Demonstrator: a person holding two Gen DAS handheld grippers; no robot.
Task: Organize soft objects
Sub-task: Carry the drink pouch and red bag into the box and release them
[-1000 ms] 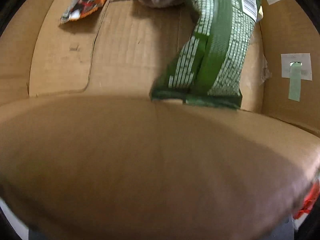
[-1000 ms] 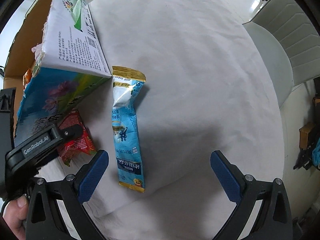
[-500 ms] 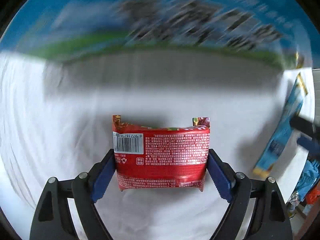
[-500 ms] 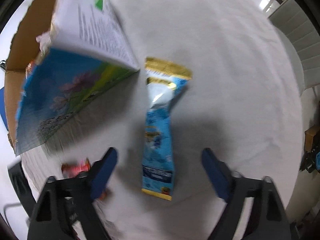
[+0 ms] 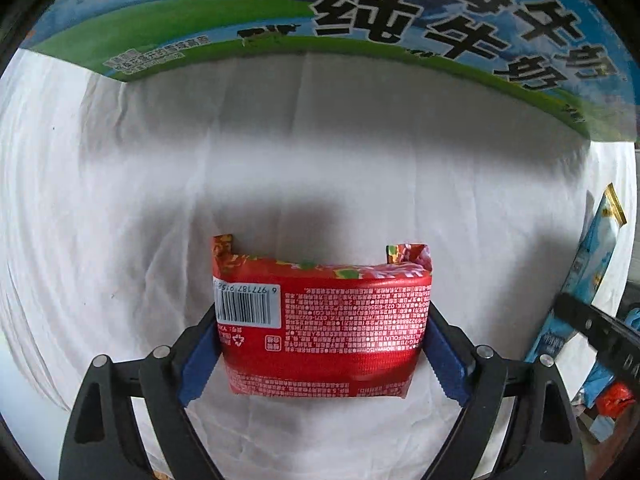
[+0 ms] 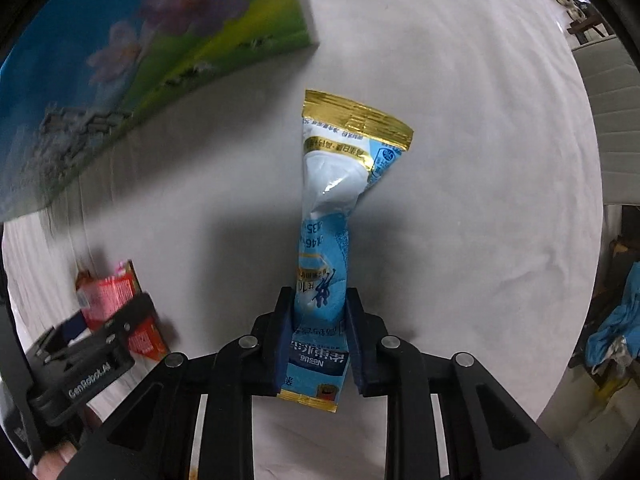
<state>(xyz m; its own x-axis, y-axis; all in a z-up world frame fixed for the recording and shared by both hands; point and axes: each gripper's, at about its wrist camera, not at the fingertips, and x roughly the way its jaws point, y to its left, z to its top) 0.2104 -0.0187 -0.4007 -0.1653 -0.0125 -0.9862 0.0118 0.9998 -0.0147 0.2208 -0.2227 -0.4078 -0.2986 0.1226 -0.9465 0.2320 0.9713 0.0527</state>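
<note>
red foil packet (image 5: 322,332) sits between my left claw (image 5: 320,350) pads, both blue pads pressed on its short sides, long axis running across the claw, barcode panel up with digits reading 6 977187. blue sachet (image 6: 326,248) is pinched near its bottom end by my right claw (image 6: 318,336), nearly closed on it; long axis points straight away from me, gold-sealed end far, "nestle" print by the pads. both over white cloth (image 6: 460,128). printed carton (image 5: 400,12) with big chinese characters stands just beyond.
</note>
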